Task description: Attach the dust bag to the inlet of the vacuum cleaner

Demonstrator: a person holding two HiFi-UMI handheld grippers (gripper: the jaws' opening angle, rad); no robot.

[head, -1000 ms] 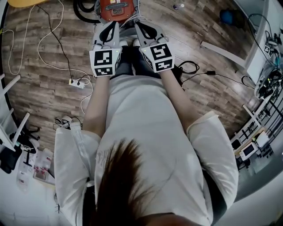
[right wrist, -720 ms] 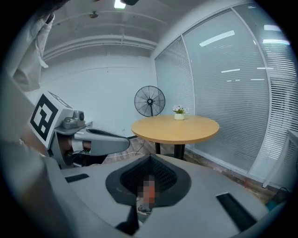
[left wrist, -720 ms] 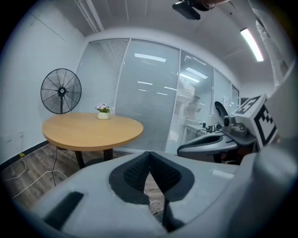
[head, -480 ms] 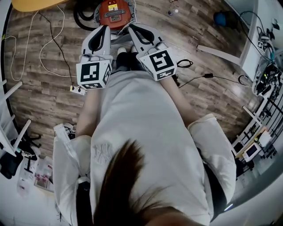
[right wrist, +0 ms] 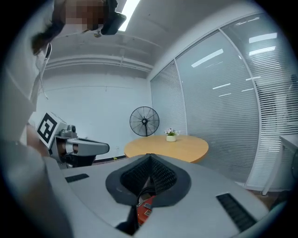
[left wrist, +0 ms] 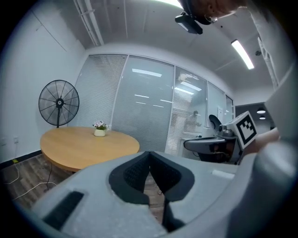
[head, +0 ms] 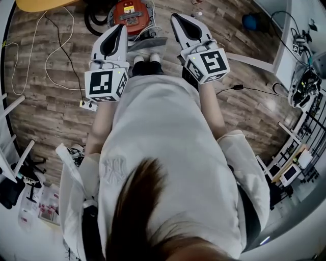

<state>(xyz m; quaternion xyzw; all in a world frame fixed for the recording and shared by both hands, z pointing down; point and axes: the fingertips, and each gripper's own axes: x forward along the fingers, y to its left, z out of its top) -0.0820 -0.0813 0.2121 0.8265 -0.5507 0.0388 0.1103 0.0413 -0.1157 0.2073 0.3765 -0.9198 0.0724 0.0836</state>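
Observation:
The red vacuum cleaner point(head: 133, 12) stands on the wood floor just beyond the person's feet, with a grey flap point(head: 147, 43) on its near side. A sliver of its red body point(right wrist: 145, 209) shows below the right jaws. My left gripper point(head: 119, 28) is held high over the floor to the vacuum's left, jaws shut and empty. My right gripper point(head: 178, 18) is raised to its right, also shut with nothing between the pads. Both point nearly level into the room. No dust bag shows in any view.
A round wooden table point(left wrist: 88, 146) with a small flower pot point(left wrist: 99, 132) and a standing fan point(left wrist: 58, 103) lie ahead. A black hose point(head: 94, 15) curls by the vacuum. A power strip point(head: 87, 104) and cables run left; a white desk frame point(head: 254, 61) stands right.
Both grippers have risen from close above the vacuum and moved apart, the right one swinging out to the right. Both stayed shut and empty.

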